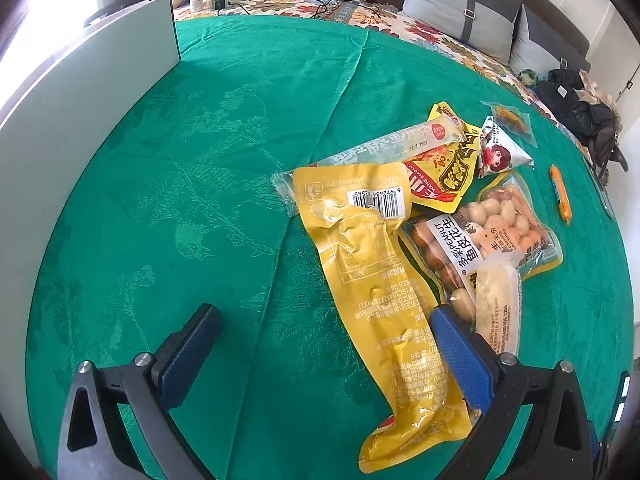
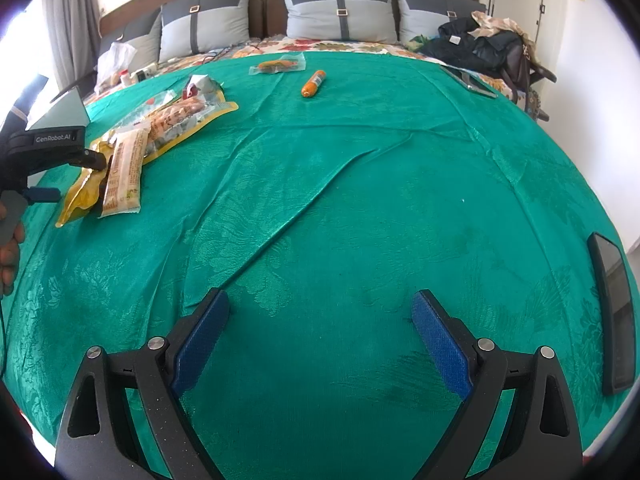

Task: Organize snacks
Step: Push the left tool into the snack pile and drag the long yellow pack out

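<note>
A pile of snack packets lies on the green cloth (image 1: 200, 200). A long yellow pouch (image 1: 384, 280) lies on top, running between the jaws of my open left gripper (image 1: 324, 316), whose right finger rests at the pouch's edge. Beside it are a peanut bag (image 1: 480, 236), a pale bar (image 1: 498, 304), a long clear-wrapped bar (image 1: 400, 144), a yellow-red packet (image 1: 444, 172) and a small white packet (image 1: 500, 152). An orange sausage stick (image 1: 560, 194) lies apart; it also shows in the right wrist view (image 2: 313, 83). My right gripper (image 2: 320, 308) is open and empty over bare cloth.
A grey upright board (image 1: 80, 120) stands at the table's left edge. A clear packet (image 2: 278, 65) lies at the far side. A dark phone-like slab (image 2: 614, 316) lies at the right edge. A bed with cushions is behind the table.
</note>
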`<state>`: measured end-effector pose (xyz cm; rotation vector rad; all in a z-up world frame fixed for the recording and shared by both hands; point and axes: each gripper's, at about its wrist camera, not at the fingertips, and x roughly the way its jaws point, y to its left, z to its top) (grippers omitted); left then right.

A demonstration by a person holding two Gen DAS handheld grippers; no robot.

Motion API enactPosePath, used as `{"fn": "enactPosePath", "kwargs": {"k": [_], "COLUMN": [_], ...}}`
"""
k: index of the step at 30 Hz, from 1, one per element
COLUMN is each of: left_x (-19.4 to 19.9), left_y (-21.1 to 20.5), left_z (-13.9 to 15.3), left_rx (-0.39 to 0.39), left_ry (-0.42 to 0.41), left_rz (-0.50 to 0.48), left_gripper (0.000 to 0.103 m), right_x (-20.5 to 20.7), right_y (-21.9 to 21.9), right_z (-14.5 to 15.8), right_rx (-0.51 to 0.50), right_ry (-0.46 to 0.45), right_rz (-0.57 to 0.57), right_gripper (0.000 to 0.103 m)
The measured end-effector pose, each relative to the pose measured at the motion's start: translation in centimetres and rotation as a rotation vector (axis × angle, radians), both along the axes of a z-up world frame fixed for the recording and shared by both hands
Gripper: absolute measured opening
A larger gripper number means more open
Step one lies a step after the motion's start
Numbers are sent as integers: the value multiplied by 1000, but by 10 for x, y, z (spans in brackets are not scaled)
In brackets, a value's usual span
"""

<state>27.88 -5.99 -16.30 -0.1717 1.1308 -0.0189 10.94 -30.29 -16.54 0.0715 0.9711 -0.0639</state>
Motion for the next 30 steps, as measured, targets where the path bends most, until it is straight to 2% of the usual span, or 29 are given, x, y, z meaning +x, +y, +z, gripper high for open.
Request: {"fn": "enactPosePath", "kwargs": {"k": [2, 4, 5, 7, 8, 9, 13, 21, 23, 26, 28, 30], "left_x": [0, -4, -7, -13, -15, -17, -29, -52, -56, -67, -74, -79], "left_y": [-1, -3, -1, 7, 12, 18, 41, 82, 85, 91, 91, 89], "left_z": [2, 7, 8, 11, 12, 13, 17, 17, 16, 17, 21, 25], "left_rx": [-3, -15, -20, -45, -69, -91, -127, -136, -134, -190, -236, -253], "left_ry": [-11, -24, -24, -24, -19, -15, 5, 46, 60, 59, 37, 15], "left_rz": [-50, -110, -132, -159, -166, -170, -178, -182, -184, -175, -178, -188], "left_gripper": [97, 84, 80, 62, 56, 43, 33, 34, 38, 53, 69, 80], "right_x": [0, 0, 0, 0, 0, 0, 0, 0, 0, 0, 0, 0], "right_y": [0, 0, 0, 0, 0, 0, 0, 0, 0, 0, 0, 0], "right_z": [0, 0, 0, 0, 0, 0, 0, 0, 0, 0, 0, 0], "right_rx": [0, 0, 0, 0, 0, 0, 0, 0, 0, 0, 0, 0], "right_ry": [0, 0, 0, 0, 0, 0, 0, -1, -1, -1, -1, -1], "right_rz": [0, 0, 0, 0, 0, 0, 0, 0, 0, 0, 0, 0], "right_gripper": [95, 95, 95, 95, 95, 95, 95, 95, 95, 95, 95, 95]}}
